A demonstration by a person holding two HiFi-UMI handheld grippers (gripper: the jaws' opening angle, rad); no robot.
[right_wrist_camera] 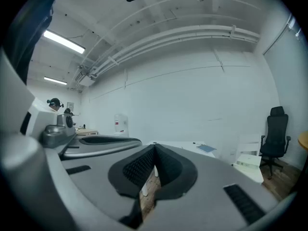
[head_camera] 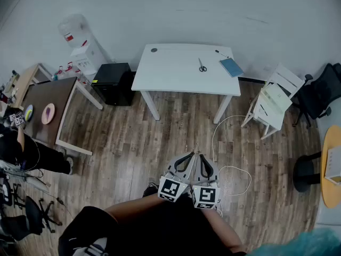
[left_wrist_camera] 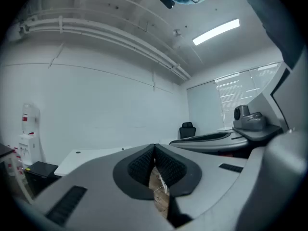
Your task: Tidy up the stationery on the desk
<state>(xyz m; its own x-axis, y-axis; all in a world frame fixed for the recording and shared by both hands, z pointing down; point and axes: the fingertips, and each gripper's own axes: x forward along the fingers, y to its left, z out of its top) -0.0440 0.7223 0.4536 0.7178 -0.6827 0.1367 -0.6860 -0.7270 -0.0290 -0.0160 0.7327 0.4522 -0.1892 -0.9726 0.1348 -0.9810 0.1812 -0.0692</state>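
Left gripper (head_camera: 187, 157) and right gripper (head_camera: 203, 158) side by side above wood floor (head_camera: 133, 137), both jaws pressed together and empty, well apart from white desk (head_camera: 170, 76) bearing scissors (head_camera: 202, 65), blue notebook (head_camera: 231, 66), pen (head_camera: 221, 53)

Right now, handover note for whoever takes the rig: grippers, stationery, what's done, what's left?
Left gripper: shut, empty.
Right gripper: shut, empty. Both are held side by side close to the body, well short of the desk.
Stationery: scissors, blue notebook and pen lie loose on the right half of the white desk.
Done: nothing, judging by how the things lie.
Left: walk up to the desk and tidy all three. No holder or tray for them shows from here.
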